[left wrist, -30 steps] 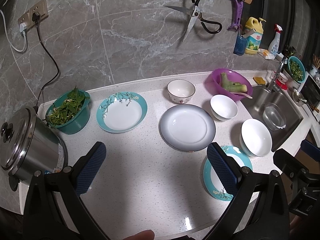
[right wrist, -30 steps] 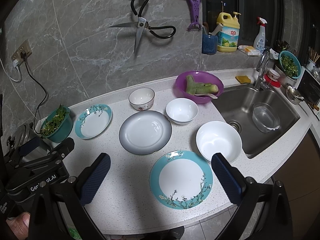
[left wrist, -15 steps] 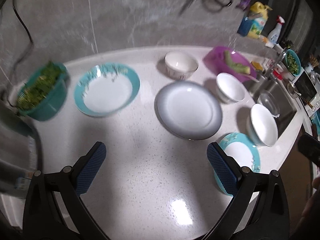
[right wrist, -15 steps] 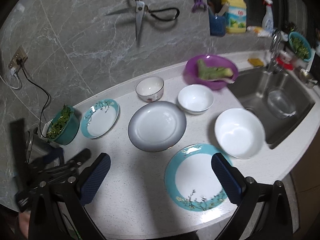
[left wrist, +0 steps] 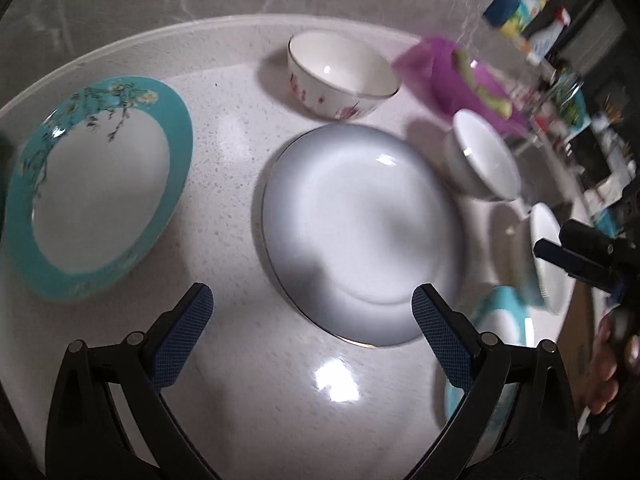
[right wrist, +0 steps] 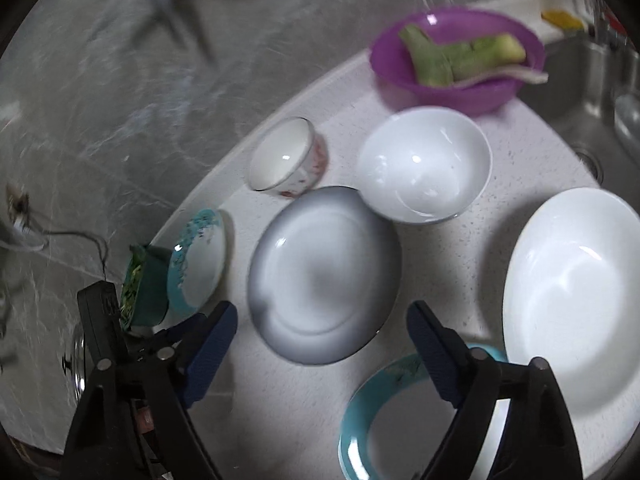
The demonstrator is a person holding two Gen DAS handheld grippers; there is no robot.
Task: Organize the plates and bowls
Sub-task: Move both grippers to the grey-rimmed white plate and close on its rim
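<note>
The left gripper [left wrist: 312,312] tilts steeply down over the counter [left wrist: 248,392], its blue-padded fingers [left wrist: 182,336] spread wide with nothing between them; the near rim of the grey plate [left wrist: 356,232] lies just ahead of and between the fingertips, untouched. At the right edge of the left wrist view a hand [left wrist: 608,364] grips the dark frame of the other tool.

The right gripper [right wrist: 322,328] also points down at the counter, and its jaws have just been closing a little; they are wide apart and hold nothing. The grey plate [right wrist: 324,276] sits between and just beyond its fingertips, and the turquoise-rimmed plate [right wrist: 384,420] lies partly under its right finger [right wrist: 436,356]. The left tool's dark frame shows beside its left finger.

The counter is white and speckled, curved along the back. To the right of the grey plate is a large white bowl [right wrist: 576,296]. Left of it, apart, lies a second turquoise-rimmed plate [left wrist: 96,184]. Beyond the grey plate stand a small flowered bowl [left wrist: 340,76] and a plain white bowl [right wrist: 424,164], the white one's rim very close to the plate. Farther back is a purple bowl [right wrist: 456,64] holding green vegetable pieces, with a steel sink [right wrist: 592,80] to its right. A teal bowl of greens [right wrist: 144,284] stands at the far left. A grey marbled wall [right wrist: 120,80] rises behind, blurred.
</note>
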